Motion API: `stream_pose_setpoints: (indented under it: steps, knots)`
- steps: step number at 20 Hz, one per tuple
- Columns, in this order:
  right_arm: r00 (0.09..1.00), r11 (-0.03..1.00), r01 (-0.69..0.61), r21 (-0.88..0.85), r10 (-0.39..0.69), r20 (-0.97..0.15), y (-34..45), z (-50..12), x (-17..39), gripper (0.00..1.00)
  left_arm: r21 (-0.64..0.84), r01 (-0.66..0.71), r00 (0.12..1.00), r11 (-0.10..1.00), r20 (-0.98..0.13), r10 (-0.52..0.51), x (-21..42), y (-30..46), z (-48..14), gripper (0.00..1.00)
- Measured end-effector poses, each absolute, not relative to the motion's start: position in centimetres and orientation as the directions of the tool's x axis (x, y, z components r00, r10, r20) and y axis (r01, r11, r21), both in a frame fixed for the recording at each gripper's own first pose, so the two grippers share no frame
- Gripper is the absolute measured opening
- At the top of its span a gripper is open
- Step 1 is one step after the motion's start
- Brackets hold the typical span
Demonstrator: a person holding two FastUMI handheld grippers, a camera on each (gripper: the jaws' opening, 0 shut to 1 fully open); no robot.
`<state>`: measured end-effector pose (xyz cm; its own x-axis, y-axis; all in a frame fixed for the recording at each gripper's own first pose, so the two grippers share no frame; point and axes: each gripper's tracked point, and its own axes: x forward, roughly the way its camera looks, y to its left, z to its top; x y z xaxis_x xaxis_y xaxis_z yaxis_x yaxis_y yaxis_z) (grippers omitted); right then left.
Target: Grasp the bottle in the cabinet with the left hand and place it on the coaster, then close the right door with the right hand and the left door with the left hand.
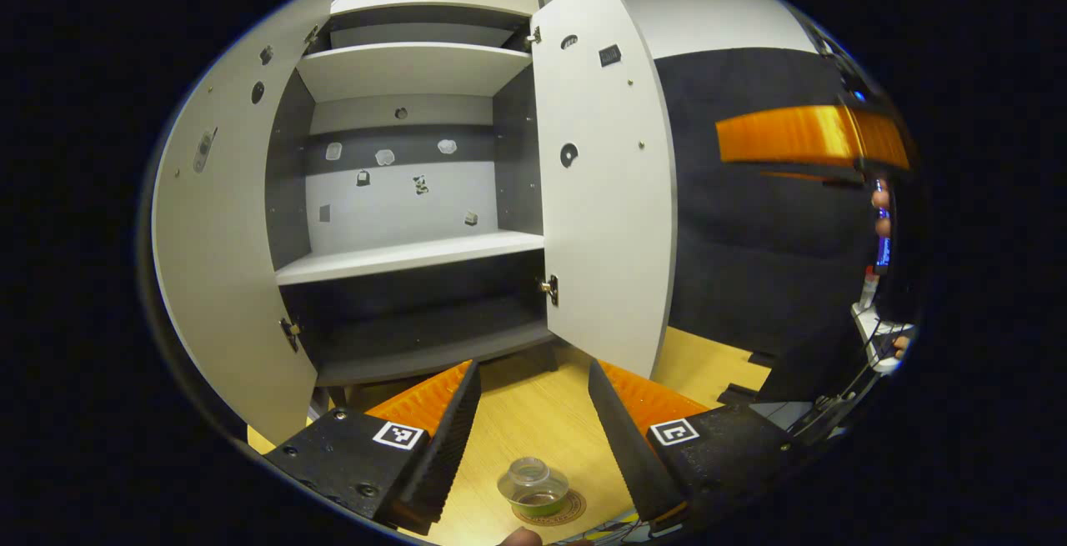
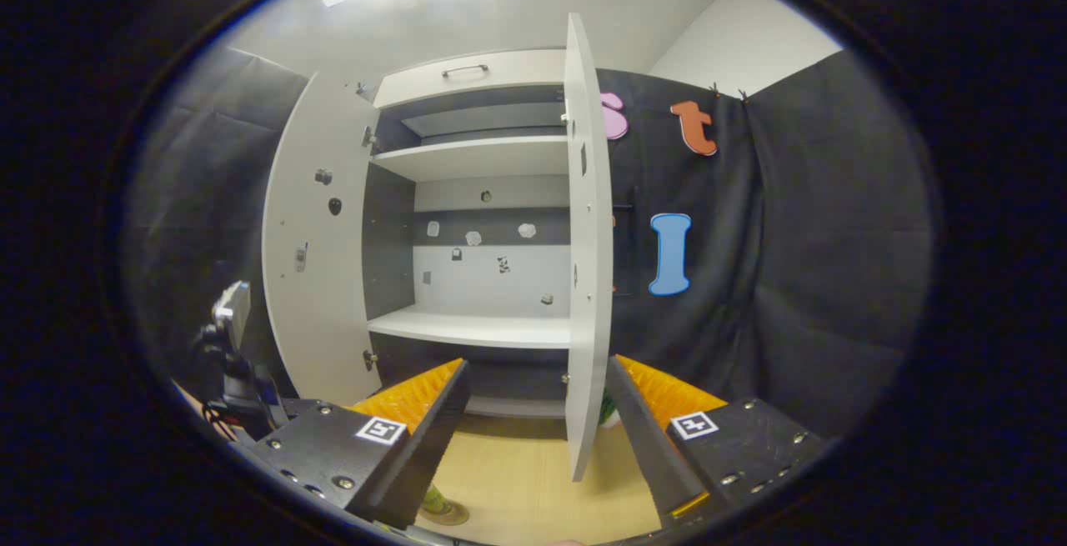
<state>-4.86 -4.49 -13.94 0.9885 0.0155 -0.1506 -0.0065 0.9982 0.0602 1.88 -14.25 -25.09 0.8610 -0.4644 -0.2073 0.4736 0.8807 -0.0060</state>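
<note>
Left gripper view: clear plastic bottle (image 1: 533, 486) is seen standing on round cork coaster (image 1: 560, 513), before grey cabinet (image 1: 417, 196); left gripper (image 1: 533, 429) spread, empty. Right gripper (image 2: 533, 438) spread; pale right door (image 2: 588, 279) is judged next to be pushed shut.

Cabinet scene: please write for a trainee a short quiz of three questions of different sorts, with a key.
1. True or false: the bottle stands on the coaster on the table.
2. Which doors of the cabinet are open? A) left only B) right only C) both
3. Fill in: the left gripper is ____ and holds nothing.

Key:
1. True; the bottle is below the open fingers in the left gripper view.
2. C; the left door and the right door both stand open.
3. Open; so is the right gripper, facing the right door's edge.
</note>
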Motion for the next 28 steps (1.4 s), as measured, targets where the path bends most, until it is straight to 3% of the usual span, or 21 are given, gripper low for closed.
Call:
stream_pose_setpoints:
  steps: [2, 5, 8, 15, 18, 25, 28]
  knots:
    - [0.992, 0.999, 0.004, 0.05, 0.002, -0.125, -6.2, -13.0, -4.4, 0.96, -0.007, 0.442, 0.881, 0.897, -0.187, -0.435, 2.8, -13.4, -22.6, 0.87]
    - [0.994, 0.999, 0.043, 0.03, -0.04, -0.106, -9.9, -12.4, -3.0, 0.99, -0.06, 0.401, 0.902, 0.914, -0.147, -0.405, 3.2, -11.6, -19.1, 0.93]
    - [0.992, 0.996, 0.09, 0.028, -0.088, -0.091, -13.7, -11.7, -1.4, 1.0, -0.114, 0.338, 0.926, 0.934, -0.136, -0.352, 3.2, -8.4, -16.8, 0.93]
    - [0.983, 0.985, 0.169, 0.04, -0.165, -0.083, -21.3, -12.0, 2.6, 1.0, -0.07, 0.091, 0.989, 0.993, -0.107, -0.098, 3.1, 2.2, -12.9, 0.95]
    - [0.976, 0.977, 0.208, 0.038, -0.204, -0.08, -24.2, -11.4, 5.0, 0.99, -0.075, 0.04, 0.993, 0.996, -0.111, -0.048, 2.5, 4.7, -12.3, 0.97]
    - [0.968, 0.967, 0.243, 0.082, -0.236, -0.084, -25.9, -9.7, 9.9, 0.99, 0.0, 0.063, 0.997, 0.998, -0.05, -0.063, 1.2, 6.1, -10.7, 0.96]
    - [0.984, 0.982, 0.166, 0.09, -0.158, -0.085, -22.6, -9.0, 11.4, 0.99, -0.022, 0.096, 0.993, 0.995, -0.06, -0.097, 0.9, 4.9, -11.1, 0.97]
